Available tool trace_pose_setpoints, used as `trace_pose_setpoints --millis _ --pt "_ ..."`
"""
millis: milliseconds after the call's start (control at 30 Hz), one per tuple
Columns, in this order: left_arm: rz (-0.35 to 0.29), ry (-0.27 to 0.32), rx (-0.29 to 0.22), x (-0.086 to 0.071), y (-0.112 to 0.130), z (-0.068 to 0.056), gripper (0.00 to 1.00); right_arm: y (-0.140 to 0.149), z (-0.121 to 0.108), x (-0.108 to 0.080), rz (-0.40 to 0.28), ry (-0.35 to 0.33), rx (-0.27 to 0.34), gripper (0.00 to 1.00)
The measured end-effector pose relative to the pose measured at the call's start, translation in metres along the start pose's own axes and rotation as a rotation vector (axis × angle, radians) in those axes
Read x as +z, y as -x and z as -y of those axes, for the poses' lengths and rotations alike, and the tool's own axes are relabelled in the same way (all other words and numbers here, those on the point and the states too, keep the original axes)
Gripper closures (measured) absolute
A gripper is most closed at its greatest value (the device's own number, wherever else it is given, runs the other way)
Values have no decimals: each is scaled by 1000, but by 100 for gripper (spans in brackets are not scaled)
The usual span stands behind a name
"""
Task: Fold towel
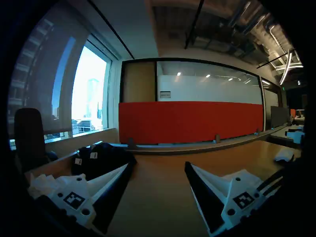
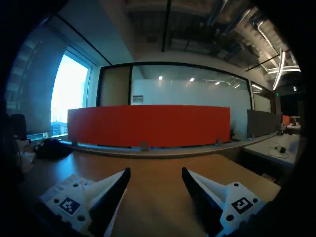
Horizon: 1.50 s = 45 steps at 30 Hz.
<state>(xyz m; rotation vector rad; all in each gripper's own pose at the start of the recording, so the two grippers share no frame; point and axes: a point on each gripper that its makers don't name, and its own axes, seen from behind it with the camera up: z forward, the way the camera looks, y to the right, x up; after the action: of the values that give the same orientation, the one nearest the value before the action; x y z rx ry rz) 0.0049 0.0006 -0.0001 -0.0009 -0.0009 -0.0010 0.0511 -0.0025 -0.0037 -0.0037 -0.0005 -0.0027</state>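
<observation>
In the left gripper view my left gripper (image 1: 157,164) is open above a bare wooden table (image 1: 162,189), nothing between its black-and-white fingers. In the right gripper view my right gripper (image 2: 155,170) is open too, low over the same wooden table (image 2: 158,197) with an empty gap between its fingers. A white cloth-like bundle (image 1: 41,183) lies at the far left beside the left finger; I cannot tell whether it is the towel.
A dark bag (image 1: 102,158) sits at the table's back left, also the dark bag (image 2: 51,149) at the far left. A red divider panel (image 1: 189,120) runs along the table's far edge. A black chair (image 1: 29,136) stands by the window. Other desks (image 2: 276,148) are to the right.
</observation>
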Motion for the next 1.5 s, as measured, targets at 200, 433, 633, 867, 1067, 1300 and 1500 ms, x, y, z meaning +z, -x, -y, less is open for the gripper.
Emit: trace_pose_setpoints --millis 200,433,633,867,1067,1300,1500 --pt "16 15 -16 0 -34 -6 3 -51 0 -6 4 5 -19 0" --pt "51 25 -32 3 -64 -9 3 -97 -1 -13 13 22 -23 0" --pt "74 34 -24 5 -80 -8 3 -118 0 -15 21 29 -26 0" --pt "109 56 -15 4 -83 -13 3 -127 5 -16 38 18 -41 0" --pt "153 102 0 1 -82 -22 3 -129 13 -19 59 -14 -69 0" --pt "211 183 27 -4 -80 -36 3 -117 34 -24 131 -124 -118 0" --pt "269 267 53 -11 -73 -51 3 -104 56 -31 209 -257 -179 0"
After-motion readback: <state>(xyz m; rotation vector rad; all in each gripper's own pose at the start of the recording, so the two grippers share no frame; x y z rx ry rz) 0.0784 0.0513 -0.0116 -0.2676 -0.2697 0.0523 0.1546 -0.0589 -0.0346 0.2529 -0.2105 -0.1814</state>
